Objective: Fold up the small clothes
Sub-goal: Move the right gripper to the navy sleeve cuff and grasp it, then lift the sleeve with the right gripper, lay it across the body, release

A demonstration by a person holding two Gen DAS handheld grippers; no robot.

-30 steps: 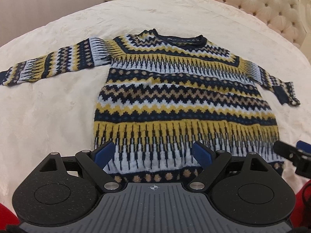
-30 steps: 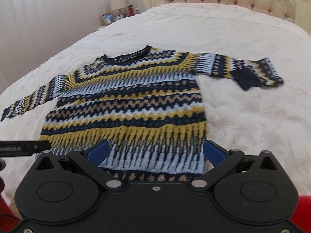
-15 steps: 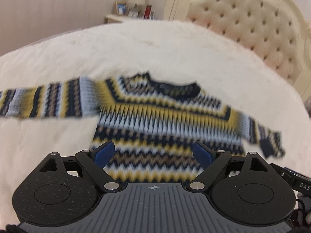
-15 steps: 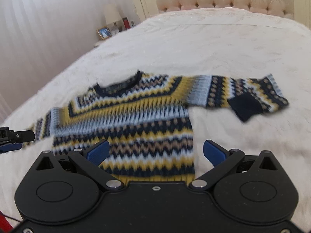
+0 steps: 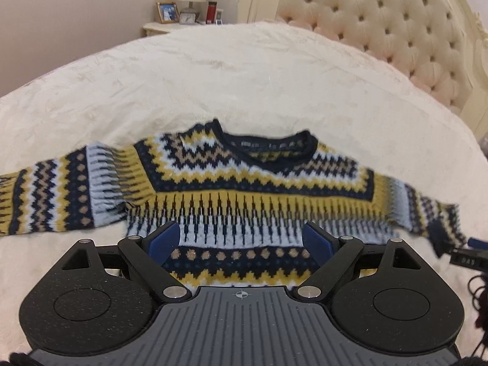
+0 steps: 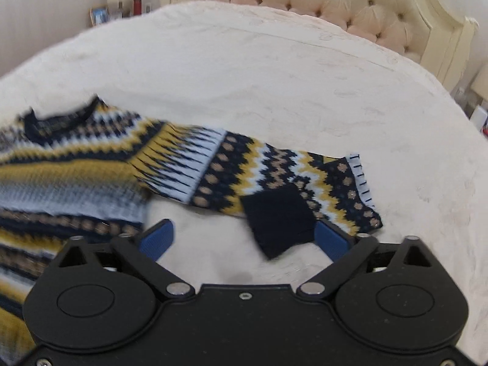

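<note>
Since the sweater (image 5: 244,195) lies flat on the bed (image 5: 244,76), its right sleeve (image 6: 274,183) is best pinched near the dark cuff patch (image 6: 279,218) by the right gripper (image 6: 244,238), while both the right and left gripper (image 5: 244,241) are held with fingers wide and empty.

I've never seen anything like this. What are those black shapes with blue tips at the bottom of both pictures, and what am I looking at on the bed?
Those black shapes are handheld grippers, one in each of a person's hands, each with a wide-angle camera looking forward along its two blue fingers. One picture comes from the left gripper, the other from the right gripper. Both are open and hold nothing.

On the cream bedspread lies a patterned knit sweater in navy, yellow and pale blue, spread flat with sleeves out. The left gripper faces its body; the right one faces the right sleeve, whose navy cuff is turned back. Behind stand a tufted headboard and a nightstand.
</note>
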